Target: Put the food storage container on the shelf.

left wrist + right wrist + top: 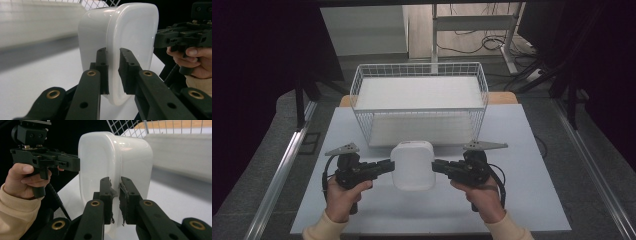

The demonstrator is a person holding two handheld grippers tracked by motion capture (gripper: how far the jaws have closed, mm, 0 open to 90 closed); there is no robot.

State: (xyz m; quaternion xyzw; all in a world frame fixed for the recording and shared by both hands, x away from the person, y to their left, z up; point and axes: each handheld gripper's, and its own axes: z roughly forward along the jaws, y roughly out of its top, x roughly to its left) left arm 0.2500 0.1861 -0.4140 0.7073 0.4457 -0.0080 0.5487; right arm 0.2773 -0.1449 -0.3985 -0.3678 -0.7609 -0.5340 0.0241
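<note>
White plastic container (412, 165) pinched by left hand-held gripper (388, 166) and right hand-held gripper (436, 167), horizontally opposed.

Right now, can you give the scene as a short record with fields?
held thing: white tub, lidded, on edge
left gripper: shut on the tub's rim
right gripper: shut on the rim, opposite side
basket: white wire, behind the tub
table: white top

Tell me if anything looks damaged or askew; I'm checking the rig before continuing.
The right gripper has frayed, torn-looking pad edges where it clamps the white container's rim. The left gripper pads look intact. The wire basket sits straight.
</note>
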